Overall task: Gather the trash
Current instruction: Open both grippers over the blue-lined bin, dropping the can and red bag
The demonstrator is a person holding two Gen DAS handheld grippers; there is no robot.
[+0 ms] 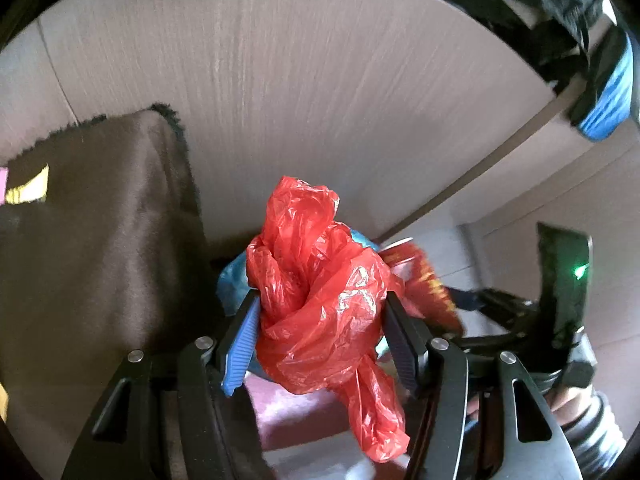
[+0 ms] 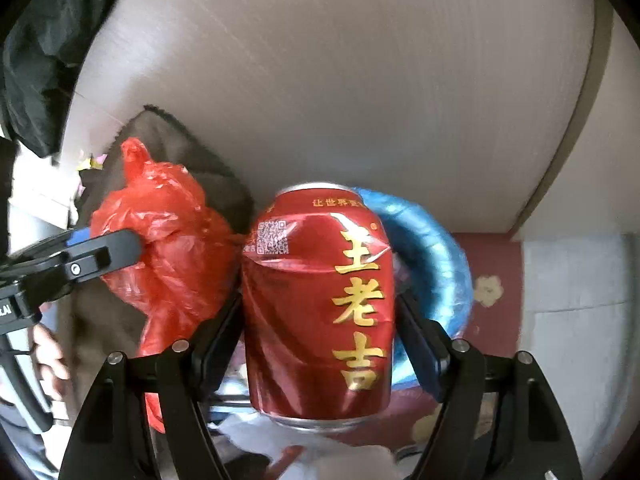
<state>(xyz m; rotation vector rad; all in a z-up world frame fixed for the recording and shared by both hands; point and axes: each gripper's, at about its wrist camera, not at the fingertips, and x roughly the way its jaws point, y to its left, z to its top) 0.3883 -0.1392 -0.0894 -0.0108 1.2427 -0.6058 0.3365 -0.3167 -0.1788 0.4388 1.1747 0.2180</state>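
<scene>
My left gripper [image 1: 320, 320] is shut on a crumpled red plastic bag [image 1: 320, 292], held in the air; the bag also shows at the left of the right wrist view [image 2: 168, 256]. My right gripper [image 2: 320, 320] is shut on a dented red drink can with gold characters [image 2: 320, 304], upright between the jaws; the can's edge shows in the left wrist view [image 1: 424, 280]. Behind both sits a bin lined with a blue bag [image 2: 436, 252], its rim partly hidden by the can and the red bag [image 1: 232, 280].
A brown cushion [image 1: 100, 240] leans at the left against a pale sofa back [image 1: 300, 80]. Dark clothing [image 2: 44, 60] hangs at the upper left. A dark red flowered mat [image 2: 492, 280] lies on the floor beside pale tiles [image 2: 572, 300].
</scene>
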